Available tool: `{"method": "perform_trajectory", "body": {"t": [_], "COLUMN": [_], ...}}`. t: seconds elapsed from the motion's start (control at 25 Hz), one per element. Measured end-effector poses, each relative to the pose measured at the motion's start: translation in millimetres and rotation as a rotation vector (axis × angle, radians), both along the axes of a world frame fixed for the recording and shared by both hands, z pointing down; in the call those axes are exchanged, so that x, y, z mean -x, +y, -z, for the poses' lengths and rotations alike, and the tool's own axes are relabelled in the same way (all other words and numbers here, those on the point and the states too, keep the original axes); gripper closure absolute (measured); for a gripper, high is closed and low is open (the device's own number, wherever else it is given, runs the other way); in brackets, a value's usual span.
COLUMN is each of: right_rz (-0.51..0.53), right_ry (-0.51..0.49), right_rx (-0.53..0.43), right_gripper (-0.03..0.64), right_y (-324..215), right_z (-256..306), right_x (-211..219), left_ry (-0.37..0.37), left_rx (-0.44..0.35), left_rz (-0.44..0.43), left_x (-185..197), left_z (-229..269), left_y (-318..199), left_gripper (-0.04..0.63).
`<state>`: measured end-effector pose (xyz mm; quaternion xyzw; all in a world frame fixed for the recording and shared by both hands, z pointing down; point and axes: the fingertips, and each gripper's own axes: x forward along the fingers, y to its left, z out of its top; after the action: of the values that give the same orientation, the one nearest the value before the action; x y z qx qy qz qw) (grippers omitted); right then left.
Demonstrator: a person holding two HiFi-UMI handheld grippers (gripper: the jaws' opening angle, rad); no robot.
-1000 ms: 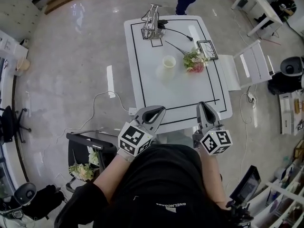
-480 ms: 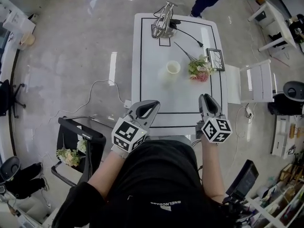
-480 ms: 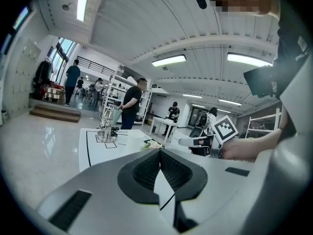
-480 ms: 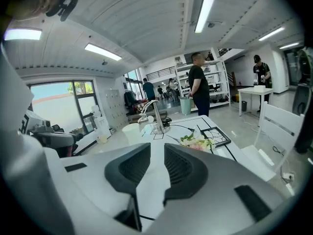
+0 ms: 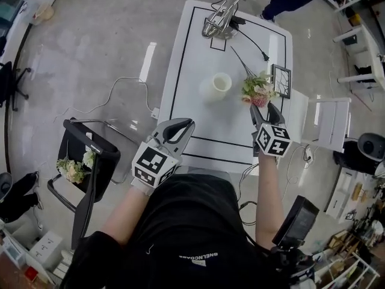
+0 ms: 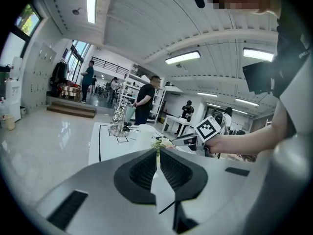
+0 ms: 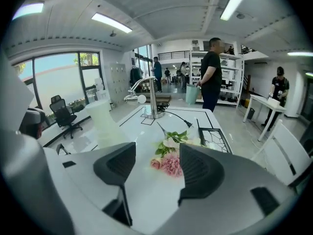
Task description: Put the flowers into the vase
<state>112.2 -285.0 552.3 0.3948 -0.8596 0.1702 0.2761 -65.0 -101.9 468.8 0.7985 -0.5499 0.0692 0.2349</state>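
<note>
A bunch of pink and white flowers (image 5: 257, 91) (image 7: 168, 158) lies on the white table (image 5: 192, 71), its stems pointing toward the far end. A pale vase (image 5: 219, 84) (image 7: 101, 117) stands upright to the left of it. My right gripper (image 5: 263, 113) (image 7: 152, 173) hovers just short of the blooms; its jaws have just been opening and stand wide apart, with nothing between them. My left gripper (image 5: 180, 126) (image 6: 157, 161) is shut and empty, held over the table's near left edge.
A metal stand (image 5: 220, 18) with a black cable (image 5: 252, 42) sits at the table's far end. A small framed rack (image 5: 281, 80) lies beside the flowers. A white chair (image 5: 328, 125) stands right of the table. A black cart (image 5: 84, 173) holding more flowers is on the floor at left. A person stands beyond the table.
My right gripper has moved forward over the table toward the flowers and its jaws have opened. The left gripper has shifted slightly and stays shut.
</note>
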Motion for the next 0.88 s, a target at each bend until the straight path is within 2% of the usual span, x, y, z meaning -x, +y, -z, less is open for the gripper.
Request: {"method": "perform_trajectory", "body": {"t": [0.32, 0.6, 0.88], "right_rz": [0.015, 0.021, 0.028], "right_ry": [0.099, 0.175, 0.208], "right_rx": [0.035, 0.089, 0.161], "right_gripper": [0.334, 0.328, 0.328], "right_y": [-44.6, -61.0, -63.6], "right_z": [-40.3, -80.8, -107.9], "right_x": [-4.5, -3.9, -5.3], "left_ry": [-0.013, -0.021, -0.035], "left_rx": [0.041, 0.063, 0.09], "left_rz": [0.103, 0.13, 0.156], "left_x": [6.8, 6.6, 11.1], "left_z": [-7.1, -13.4, -19.7], "left_y": [4.9, 8.4, 13.2], "left_gripper": [0.589, 0.589, 0.589]}}
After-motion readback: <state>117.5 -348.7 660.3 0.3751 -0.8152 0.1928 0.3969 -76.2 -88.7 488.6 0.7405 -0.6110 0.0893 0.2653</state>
